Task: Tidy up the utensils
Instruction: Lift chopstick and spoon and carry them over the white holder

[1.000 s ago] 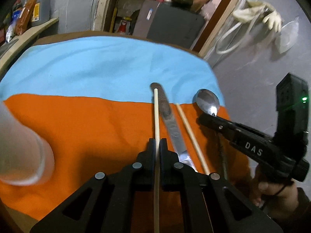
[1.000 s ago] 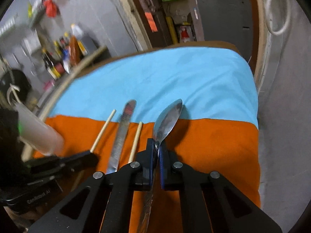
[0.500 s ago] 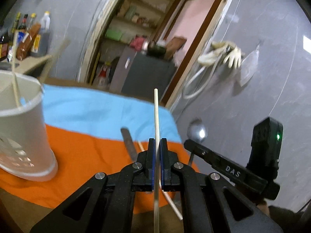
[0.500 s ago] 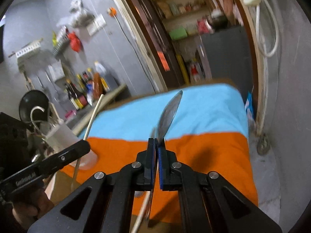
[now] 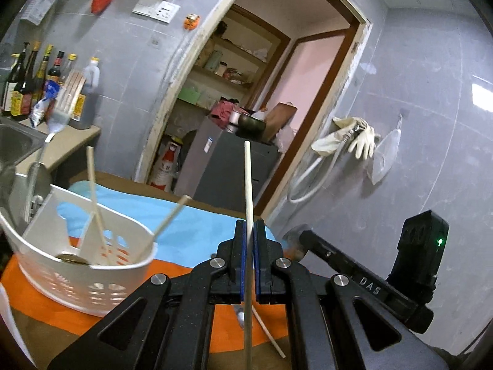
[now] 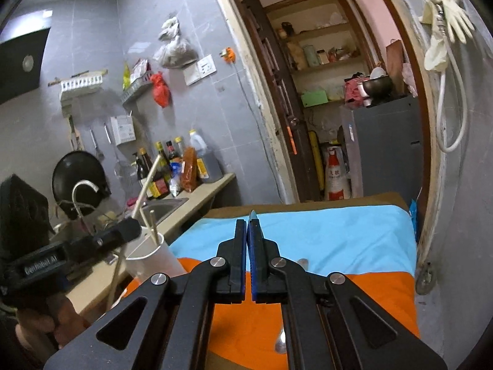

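Left wrist view: chopstick (image 5: 248,185) pinched between the pressed-together jaws of the left gripper (image 5: 249,240), standing straight up ahead of the tips, tail running back beneath the jaws. Thin pale stick, likely light and stiff, smooth enough to pivot or slide in a narrow pinch; grip sits well down its length, so the long free end above could swing. To the left of the jaws and a little lower, white perforated holder (image 5: 83,262) on the orange cloth (image 5: 197,269), already carrying two more chopsticks (image 5: 95,206) and a metal utensil handle; divider inside, so compartment choice matters. Below the jaws, another loose chopstick (image 5: 266,333) lying on the cloth. Right of the jaws, right gripper (image 5: 303,236) close alongside. Right wrist view: right gripper (image 6: 248,240) jaws nearly closed on a spoon (image 6: 255,217), seen edge-on, only the tip of its bowl poking past the tips. Metal, probably heavier and slicker than the stick, prone to twisting in an edge pinch. Holder rim (image 6: 144,254) to the left of these jaws; blue cloth (image 6: 339,231) ahead.
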`<action>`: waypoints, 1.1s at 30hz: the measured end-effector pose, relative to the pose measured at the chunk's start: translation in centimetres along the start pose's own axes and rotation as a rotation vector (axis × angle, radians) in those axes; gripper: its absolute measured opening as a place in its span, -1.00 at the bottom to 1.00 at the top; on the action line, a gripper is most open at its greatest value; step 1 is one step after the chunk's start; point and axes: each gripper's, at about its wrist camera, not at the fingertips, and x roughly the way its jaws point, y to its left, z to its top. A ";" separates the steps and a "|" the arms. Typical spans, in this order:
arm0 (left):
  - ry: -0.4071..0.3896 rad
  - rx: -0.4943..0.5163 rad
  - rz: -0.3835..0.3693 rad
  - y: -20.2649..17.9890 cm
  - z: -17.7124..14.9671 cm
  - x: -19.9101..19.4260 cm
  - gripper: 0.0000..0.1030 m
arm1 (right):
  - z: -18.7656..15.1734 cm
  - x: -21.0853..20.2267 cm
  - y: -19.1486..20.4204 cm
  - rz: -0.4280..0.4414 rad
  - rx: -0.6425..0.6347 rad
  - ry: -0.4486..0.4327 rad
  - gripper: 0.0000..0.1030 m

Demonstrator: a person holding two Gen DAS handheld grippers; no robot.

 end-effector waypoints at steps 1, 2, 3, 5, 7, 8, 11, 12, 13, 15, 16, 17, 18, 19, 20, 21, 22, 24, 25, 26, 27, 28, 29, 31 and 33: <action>0.002 -0.002 0.006 0.2 0.1 -0.1 -0.96 | -0.2 0.1 0.1 0.001 0.003 0.007 -1.00; 0.004 -0.005 0.011 0.4 0.1 -0.2 -0.96 | -0.5 0.4 0.0 0.000 0.009 0.017 -1.00; 0.004 -0.007 0.013 0.5 0.1 -0.5 -0.96 | -0.8 0.3 0.0 -0.001 0.015 0.023 -1.00; 0.005 -0.010 0.014 0.8 0.0 -0.8 -0.96 | -1.3 0.2 -0.2 -0.003 0.037 0.024 -1.00; 0.003 -0.012 0.015 1.0 0.0 -1.1 -0.96 | -1.5 -0.3 -0.3 0.001 0.057 0.019 -1.00; 0.001 -0.015 0.015 1.1 -0.1 -1.2 -0.96 | -1.5 -0.5 -0.3 0.003 0.065 0.015 -1.00; -0.005 -0.027 0.015 1.3 -0.2 -1.2 -0.96 | -1.2 -1.0 -0.1 0.008 0.064 0.004 -1.00; -0.007 -0.031 0.013 1.2 -0.1 -1.2 -0.96 | -1.0 -1.2 -0.1 0.009 0.063 0.001 -1.00; -0.009 -0.032 0.011 1.4 -0.1 -1.4 -0.96 | -0.7 -1.3 0.0 0.013 0.066 -0.001 -1.00; -0.016 -0.033 0.009 1.4 0.1 -1.4 -0.96 | -0.4 -1.6 0.0 0.015 0.069 -0.008 -1.00; -0.019 -0.034 0.008 1.4 0.1 -1.5 -0.96 | -0.2 -1.7 0.1 0.014 0.067 -0.013 -1.00; -0.021 -0.034 0.008 1.3 0.0 -1.4 -0.96 | 0.0 -1.8 0.2 0.016 0.065 -0.016 -1.00; -0.025 -0.036 0.009 1.3 0.1 -1.5 -0.96 | 0.2 -1.9 0.2 0.018 0.066 -0.022 -1.00; -0.029 -0.039 0.008 1.4 0.2 -1.6 -0.96 | 0.4 -2.0 0.3 0.021 0.069 -0.025 -1.00; -0.032 -0.042 0.008 1.4 0.4 -1.7 -0.96 | 0.7 -2.1 0.4 0.027 0.071 -0.029 -1.00; -0.037 -0.045 0.010 1.5 0.6 -1.8 -0.96 | 0.9 -2.2 0.5 0.032 0.072 -0.033 -1.00; -0.045 -0.046 0.011 1.6 0.9 -2.0 -0.96 | 1.3 -2.3 0.7 0.040 0.070 -0.040 -1.00; -0.064 -0.045 0.016 1.9 1.6 -2.4 -0.96 | 2.1 -2.6 1.1 0.055 0.068 -0.054 -1.00; -0.078 -0.045 0.019 2.0 2.1 -2.7 -0.96 | 2.6 -2.6 1.3 0.069 0.072 -0.064 -1.00; -0.086 -0.045 0.020 2.2 2.4 -2.8 -0.96 | 3.1 -2.7 1.7 0.080 0.072 -0.075 -1.00; -0.103 -0.046 0.022 2.5 3.0 -3.2 -0.96 | 3.5 -2.8 2.0 0.088 0.072 -0.081 -1.00; -0.118 -0.047 0.023 2.8 3.4 -3.5 -0.96 | 4.1 -2.8 2.4 0.103 0.075 -0.092 -1.00; -0.142 -0.053 0.025 3.3 4.0 -4.0 -0.96 | 4.6 -2.9 2.8 0.120 0.076 -0.102 -1.00; -0.177 -0.067 0.034 4.4 5.1 -4.8 -0.96 | 5.6 -2.9 3.7 0.154 0.077 -0.121 -1.00; -0.212 -0.081 0.045 5.7 6.0 -5.5 -0.96 | 6.6 -3.0 4.8 0.191 0.078 -0.143 -1.00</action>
